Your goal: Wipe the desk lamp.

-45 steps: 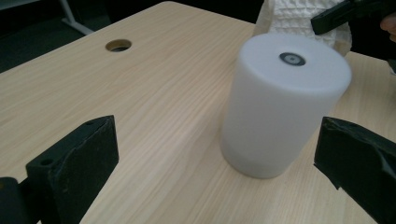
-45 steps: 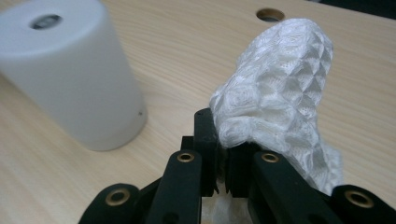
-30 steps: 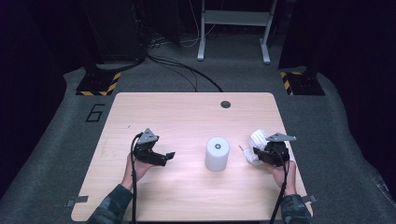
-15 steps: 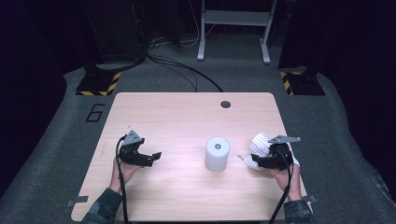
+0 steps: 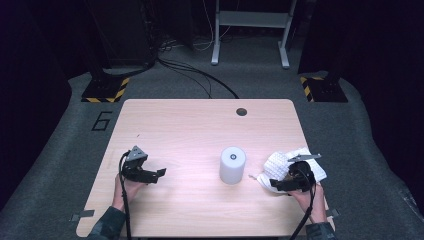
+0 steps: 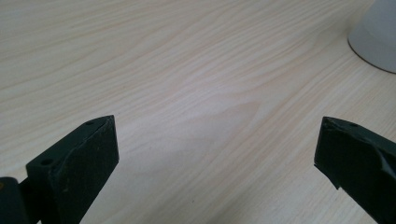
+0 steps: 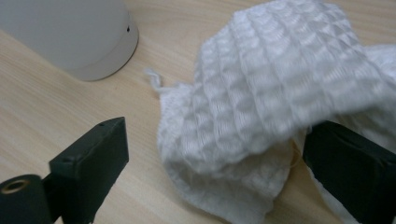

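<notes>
White waffle-weave cloth (image 7: 261,107) lies bunched between my right gripper (image 7: 215,154) jaws, a soft grid of raised squares, folded over itself with a loose thread at its edge. My right jaws have just been opening and now stand wide; the cloth sits in the gap, its folds draped over the right-hand one, and neither pad presses it. In the high view the cloth (image 5: 280,167) is a crumpled heap just right of the white cylinder (image 5: 232,165), near it but apart, with its longer run slanting from its near-left corner up toward the table's far right edge. My right gripper (image 5: 280,186) sits on the cloth's near side, its jaws pointing toward the cylinder.

That cylinder is smooth, matte, upright, with a round flat top bearing a small dark ring at its centre; I can read no lettering on it. In my right gripper view its rounded base (image 7: 79,42) shows a tiny dark hole.

My left gripper (image 5: 157,173), well left of the cylinder, points its jaws toward it. They are matte black blocks, spread wide over bare wood, holding nothing. The table (image 5: 175,125) is pale wood-grain laminate with a dark round grommet (image 5: 241,111) beyond the cylinder. Left of the table, the grey carpet bears a dark "6" (image 5: 102,120).
</notes>
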Tool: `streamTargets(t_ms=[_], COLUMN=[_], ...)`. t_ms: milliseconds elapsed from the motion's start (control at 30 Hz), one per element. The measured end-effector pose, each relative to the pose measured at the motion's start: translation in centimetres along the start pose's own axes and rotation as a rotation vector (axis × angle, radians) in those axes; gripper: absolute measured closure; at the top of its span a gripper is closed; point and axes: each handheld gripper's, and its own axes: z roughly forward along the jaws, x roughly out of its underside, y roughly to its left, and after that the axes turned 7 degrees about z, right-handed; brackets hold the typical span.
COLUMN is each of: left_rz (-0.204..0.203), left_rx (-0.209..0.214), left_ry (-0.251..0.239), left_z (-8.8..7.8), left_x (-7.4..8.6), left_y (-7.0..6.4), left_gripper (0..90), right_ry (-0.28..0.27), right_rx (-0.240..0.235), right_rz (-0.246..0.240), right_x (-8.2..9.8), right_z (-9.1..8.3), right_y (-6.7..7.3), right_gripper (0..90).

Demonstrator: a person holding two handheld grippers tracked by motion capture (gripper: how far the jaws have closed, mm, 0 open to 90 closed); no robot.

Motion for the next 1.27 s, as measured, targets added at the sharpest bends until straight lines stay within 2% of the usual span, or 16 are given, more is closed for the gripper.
streamTargets(t_ms=[200,433,467,500,700,733,767,800,867,900,967,1067,1100,1167,1233,1267], left_rz=[-0.022,-0.048,-0.056,-0.051,-0.057,-0.057,-0.047,-0.042,-0.037,-0.037,-0.038,-0.039,-0.039,-0.040,-0.040,-0.039], left_rx=[-0.038,-0.085,-0.097,-0.100,-0.153,-0.147,-0.161,-0.170,-0.163,-0.162,-0.162,-0.161,-0.162,-0.162,-0.161,-0.161], left_ry=[0.014,0.071,0.073,0.087,0.113,0.132,0.130,0.127,0.138,0.138,0.139,0.139,0.139,0.138,0.138,0.138], left_z=[-0.7,-1.8,-1.9,-2.1,-2.5,-2.6,-2.6,-2.6,-2.6,-2.6,-2.6,-2.6,-2.6,-2.6,-2.6,-2.6], left_x=[1.5,4.0,4.4,4.6,6.1,6.2,6.3,6.4,6.3,6.3,6.4,6.4,6.4,6.4,6.4,6.4], left_y=[0.6,1.2,1.3,1.4,1.6,1.7,1.7,1.6,1.6,1.6,1.6,1.6,1.6,1.6,1.6,1.6], left_gripper=[0.0,0.0,0.0,0.0,0.0,0.0,0.0,0.0,0.0,0.0,0.0,0.0,0.0,0.0,0.0,0.0], right_ry=[-0.018,-0.097,-0.098,-0.103,-0.118,-0.121,-0.122,-0.113,-0.107,-0.100,-0.125,-0.149,-0.152,-0.181,-0.187,-0.190], right_rx=[0.035,0.105,0.125,0.154,0.222,0.232,0.234,0.248,0.263,0.245,0.226,0.223,0.220,0.216,0.214,0.216], right_rz=[-0.009,-0.016,0.000,-0.002,0.030,0.039,0.029,0.041,0.036,0.022,0.041,0.044,0.024,0.019,0.033,0.022], right_x=[1.9,5.0,5.4,6.0,8.0,8.2,8.4,8.5,8.8,9.0,9.2,9.5,9.6,9.8,9.9,10.0], right_z=[-0.5,-1.3,-1.5,-1.6,-1.4,-1.3,-1.2,-1.0,-0.7,-0.6,-0.5,-0.5,-0.5,-0.4,-0.5,-0.5], right_y=[0.0,-0.6,-0.5,-0.7,-1.6,-1.6,-1.8,-1.8,-1.9,-2.1,-2.4,-2.5,-2.7,-2.7,-2.7,-2.8], right_gripper=[2.5,0.2,0.2,0.0,0.0,0.0,0.0,0.0,0.0,0.0,0.0,0.0,0.0,0.0,0.0,0.0])
